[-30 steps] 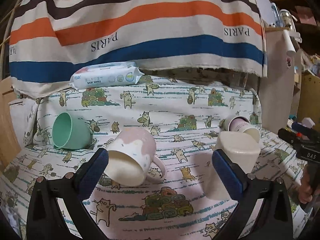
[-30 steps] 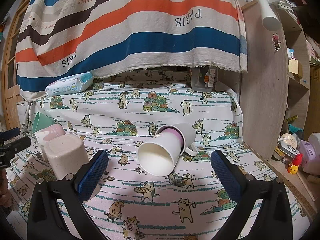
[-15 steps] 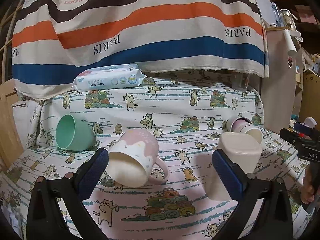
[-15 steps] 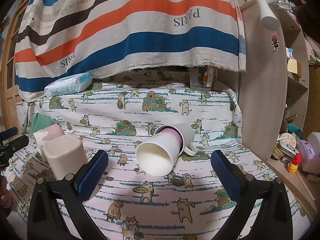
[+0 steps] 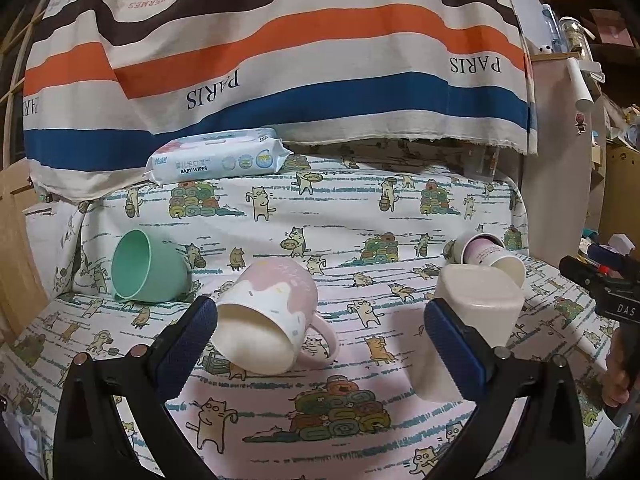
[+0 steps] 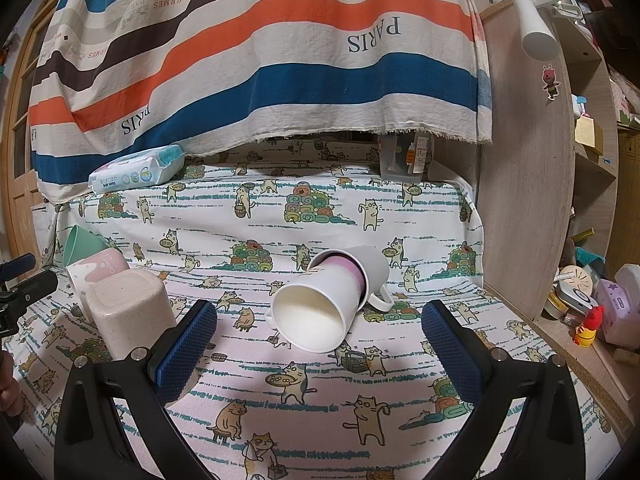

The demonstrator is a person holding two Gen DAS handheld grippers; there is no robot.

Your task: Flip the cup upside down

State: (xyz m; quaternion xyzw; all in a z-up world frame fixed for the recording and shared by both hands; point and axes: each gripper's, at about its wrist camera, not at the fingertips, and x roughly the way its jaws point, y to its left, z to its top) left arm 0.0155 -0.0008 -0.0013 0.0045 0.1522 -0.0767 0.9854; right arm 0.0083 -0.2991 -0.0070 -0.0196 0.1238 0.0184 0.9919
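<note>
left gripper (image 5: 320, 334): jaws wide apart, holds nothing; pink mug (image 5: 268, 318) just ahead, nearer the left pad.
right gripper (image 6: 319, 330): spread wide, empty; white-and-purple cup (image 6: 326, 304) dead ahead between the pads.
cup axis: on its side, mouth toward the gripper, base pointing away.
nearer gripper: right, by judgement.
beige cup (image 6: 128, 306): already inverted, to the left.
surface: soft cat-print sheet (image 6: 320, 404); may rock on landing.
room: striped cloth (image 6: 256, 48) behind.

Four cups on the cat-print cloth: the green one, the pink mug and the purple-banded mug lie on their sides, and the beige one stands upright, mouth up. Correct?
Not quite. The beige cup is already upside down, flat base on top, as the right wrist view shows. The rest holds.
</note>
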